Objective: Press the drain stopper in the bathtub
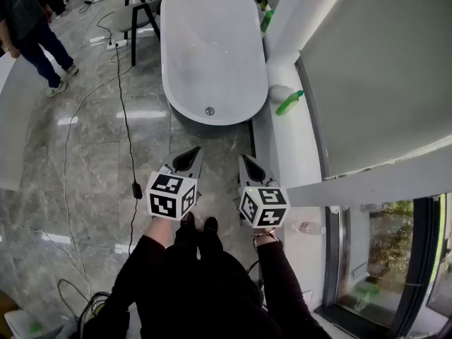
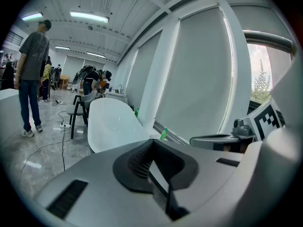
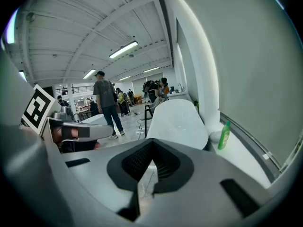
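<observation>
While we hold both tools out over the floor, the left claw (image 1: 188, 159) has its dark jaws pressed together at the tips, and nothing sits between them. The right claw (image 1: 248, 168) is the same: tips meeting and empty, with only a sliver of floor showing through the gap behind the pads. Each claw carries its marker cube just behind it, the left cube (image 1: 170, 195) and the right cube (image 1: 263, 205) side by side, and our black sleeves (image 1: 141, 274) run back from them.

Both claws point toward the near end of the white bathtub (image 1: 212, 48) but hang short of its rim, over the grey marbled floor (image 1: 85, 154). The drain stopper (image 1: 209, 110) is a small round metal disc on the tub's bottom at that near end, well apart from either claw and touched by neither.

To the right of the tub runs a white ledge (image 1: 282, 147) below the window blind (image 1: 374, 69). A green bottle (image 1: 289, 102) lies on it just beside a pale rounded object (we cannot tell what it is). On the left a black cable (image 1: 131, 140) trails across the floor toward a dark chair (image 1: 141, 13) beside the tub's far end. Farther left, a person (image 1: 28, 27) in dark trousers stands well away from us.
</observation>
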A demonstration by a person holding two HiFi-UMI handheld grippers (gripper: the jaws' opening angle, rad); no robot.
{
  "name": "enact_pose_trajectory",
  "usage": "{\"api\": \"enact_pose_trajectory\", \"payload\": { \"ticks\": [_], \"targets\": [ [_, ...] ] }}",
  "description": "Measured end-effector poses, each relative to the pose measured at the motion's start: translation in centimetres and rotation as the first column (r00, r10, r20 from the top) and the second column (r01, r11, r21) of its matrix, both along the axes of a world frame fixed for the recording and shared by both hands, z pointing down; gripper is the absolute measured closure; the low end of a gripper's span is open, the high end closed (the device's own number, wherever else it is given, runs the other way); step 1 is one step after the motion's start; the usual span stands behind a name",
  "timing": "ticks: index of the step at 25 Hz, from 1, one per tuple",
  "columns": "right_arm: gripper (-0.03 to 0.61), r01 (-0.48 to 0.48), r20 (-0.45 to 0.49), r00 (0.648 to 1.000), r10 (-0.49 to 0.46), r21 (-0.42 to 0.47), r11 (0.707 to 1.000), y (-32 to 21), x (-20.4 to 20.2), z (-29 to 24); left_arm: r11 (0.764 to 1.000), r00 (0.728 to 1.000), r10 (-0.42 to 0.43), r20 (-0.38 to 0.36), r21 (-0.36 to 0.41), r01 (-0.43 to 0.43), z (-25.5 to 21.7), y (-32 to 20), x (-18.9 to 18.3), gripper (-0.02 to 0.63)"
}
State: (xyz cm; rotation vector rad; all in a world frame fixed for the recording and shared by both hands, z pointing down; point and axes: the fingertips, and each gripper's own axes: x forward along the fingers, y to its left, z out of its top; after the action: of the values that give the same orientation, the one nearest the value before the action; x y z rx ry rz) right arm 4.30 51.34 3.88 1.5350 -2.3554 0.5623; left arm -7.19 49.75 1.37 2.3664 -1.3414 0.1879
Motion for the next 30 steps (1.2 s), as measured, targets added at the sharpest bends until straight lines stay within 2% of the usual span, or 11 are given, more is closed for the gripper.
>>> {"api": "enact_pose_trajectory", "payload": {
  "ticks": [19,30],
  "targets": [
    [0.577,-0.026,-0.017,1.0,0.025,-0.044,0.999,-2.4,-2.8,1.1,1.0,1.0,0.005,-0.011,-0.001,-0.005,0.1,-2.9,-4.7,0.609],
    [0.575,-0.107,-0.016,0.994,0.106,-0.062,0.992,-3.6,-2.4,0.4,1.0,1.0,0.015,0.003,0.012,-0.015,-0.1,-4.8,-6.9,0.609]
  ]
}}
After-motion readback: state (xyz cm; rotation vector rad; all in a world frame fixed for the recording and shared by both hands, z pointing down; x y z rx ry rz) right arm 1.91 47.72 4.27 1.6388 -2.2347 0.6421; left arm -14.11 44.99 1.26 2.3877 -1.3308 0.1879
